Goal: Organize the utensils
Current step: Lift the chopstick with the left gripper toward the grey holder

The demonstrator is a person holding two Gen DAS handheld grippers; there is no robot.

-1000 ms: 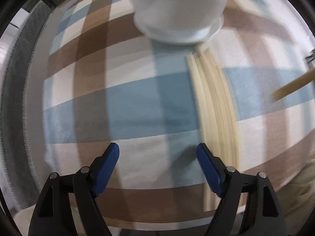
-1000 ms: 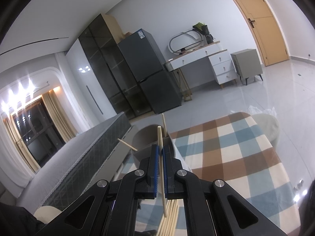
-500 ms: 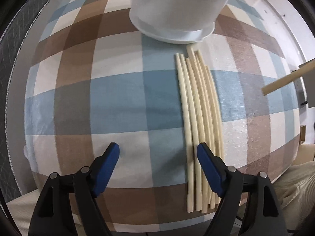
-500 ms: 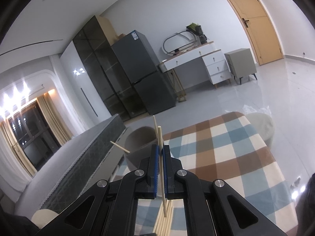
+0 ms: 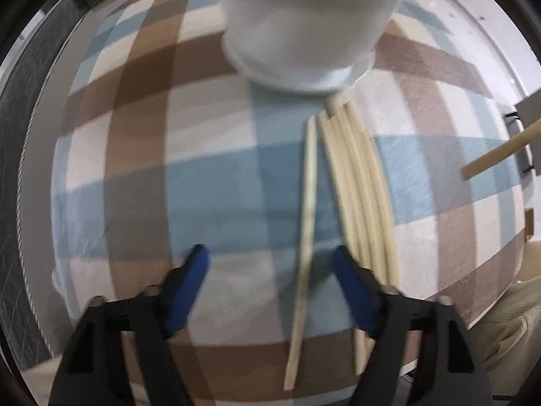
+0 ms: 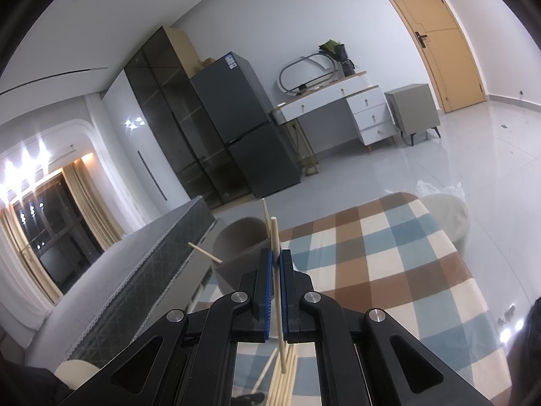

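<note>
The left gripper (image 5: 268, 264) hangs with jaws released around one pale wooden chopstick (image 5: 306, 203) lying apart from the bundle (image 5: 358, 182) on the checked counter (image 5: 135, 169). Best to centre before clenching. The right gripper (image 6: 276, 264) grips another chopstick (image 6: 277, 291) upright, near the grey holder cup (image 6: 236, 247).

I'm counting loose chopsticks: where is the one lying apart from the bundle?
In the left wrist view, the stray chopstick lies on the checked cloth, just left of the bundle, between the open left claw's fingers.

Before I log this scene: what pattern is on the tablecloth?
The tablecloth is checked in blue, brown and cream, clearest in the left wrist view.
</note>
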